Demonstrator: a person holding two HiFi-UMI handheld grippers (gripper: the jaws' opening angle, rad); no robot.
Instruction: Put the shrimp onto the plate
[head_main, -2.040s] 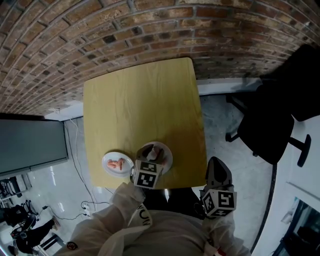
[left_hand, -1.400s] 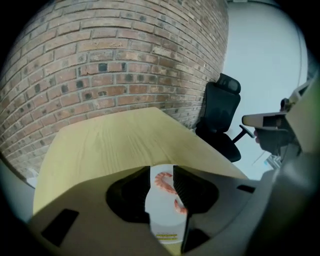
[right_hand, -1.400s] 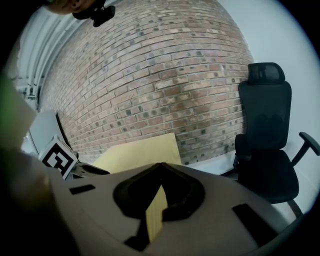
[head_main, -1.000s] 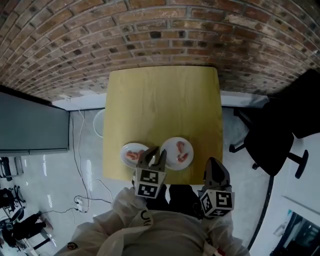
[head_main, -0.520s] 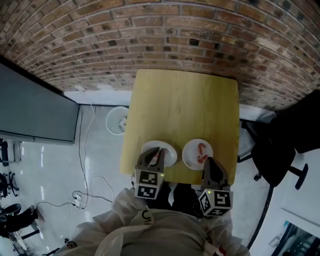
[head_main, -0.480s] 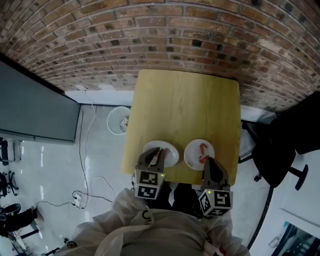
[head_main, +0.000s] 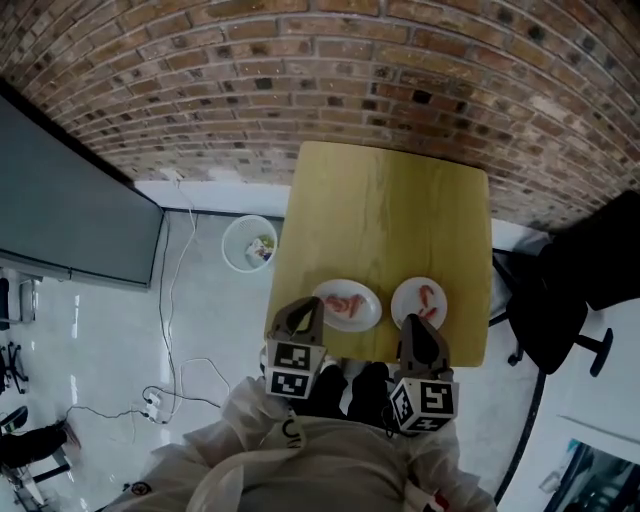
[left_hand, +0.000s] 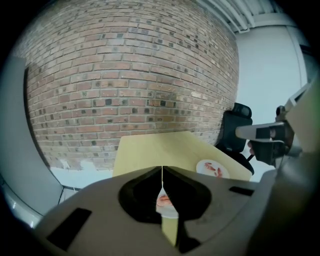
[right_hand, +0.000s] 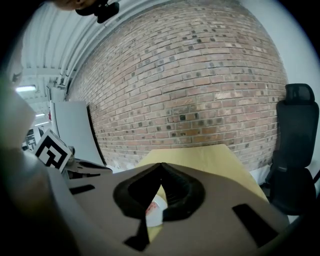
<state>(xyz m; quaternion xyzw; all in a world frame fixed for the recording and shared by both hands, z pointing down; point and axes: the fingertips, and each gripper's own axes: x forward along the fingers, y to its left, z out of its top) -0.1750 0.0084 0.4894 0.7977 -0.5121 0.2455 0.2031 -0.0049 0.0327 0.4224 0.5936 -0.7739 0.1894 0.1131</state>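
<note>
**Both grippers clenched and empty at the table's near edge, shrimp on two plates**

The left gripper (head_main: 308, 305) was over the near left corner of the yellow table (head_main: 385, 220). In the left gripper view its jaws had just been closing. They met tip to tip (left_hand: 162, 170) and nothing was between them. The right gripper (head_main: 417, 322) was over the table's near edge, further toward its right corner. In the right gripper view its jaws were also pressed together at the tips (right_hand: 160, 166), grasping nothing.

Two white plates sat side by side on the near part of the table, apart from each other. The left plate (head_main: 366, 312) lay toward the near left corner, just beside the left gripper's tips, and carried pink shrimp (head_main: 345, 302). The right plate (head_main: 404, 300) lay toward the near right corner, with its near rim at the right gripper's tips. It held more shrimp (head_main: 428, 297). The rest of the tabletop toward the far edge was bare wood.

A brick wall (head_main: 330, 70) stood behind the table's far edge. A round bin (head_main: 250, 243) was on the pale floor just off the table's left edge, and loose cables (head_main: 165, 395) lay on the floor further to that side. A black office chair (head_main: 570, 290) stood off the table's right edge.
</note>
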